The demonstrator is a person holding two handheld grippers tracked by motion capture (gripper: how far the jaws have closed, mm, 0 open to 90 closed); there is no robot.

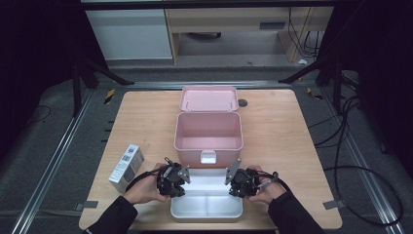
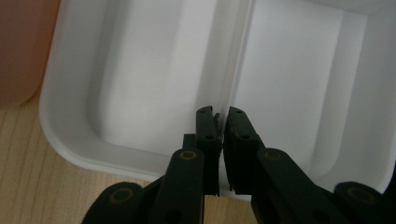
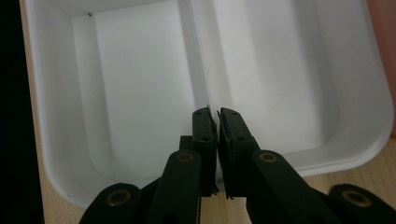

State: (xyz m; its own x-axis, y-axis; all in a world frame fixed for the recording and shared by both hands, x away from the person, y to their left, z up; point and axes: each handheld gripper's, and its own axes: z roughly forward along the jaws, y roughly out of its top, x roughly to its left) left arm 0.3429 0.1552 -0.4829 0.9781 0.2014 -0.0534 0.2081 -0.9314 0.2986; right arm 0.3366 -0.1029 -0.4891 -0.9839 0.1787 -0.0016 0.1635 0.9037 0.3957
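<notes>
A white tray (image 1: 207, 218) with a divider rests on the wooden table, right in front of an open pink box (image 1: 192, 148). My left gripper (image 1: 183, 187) is at the tray's left end and my right gripper (image 1: 233, 187) at its right end, each held in a hand. In the left gripper view the black jaws (image 2: 223, 116) stand almost together, astride the end of the tray's (image 2: 60, 135) divider ridge. The right gripper view shows the same: its jaws (image 3: 217, 114) are pinched on the divider end of the tray (image 3: 369, 154), with a thin slit between the pads.
The pink box's lid (image 1: 208, 100) lies folded back behind it, and the box is hollow inside. A small white carton (image 1: 126, 167) lies near the table's left edge, close to my left hand. Cables trail across the floor at the right.
</notes>
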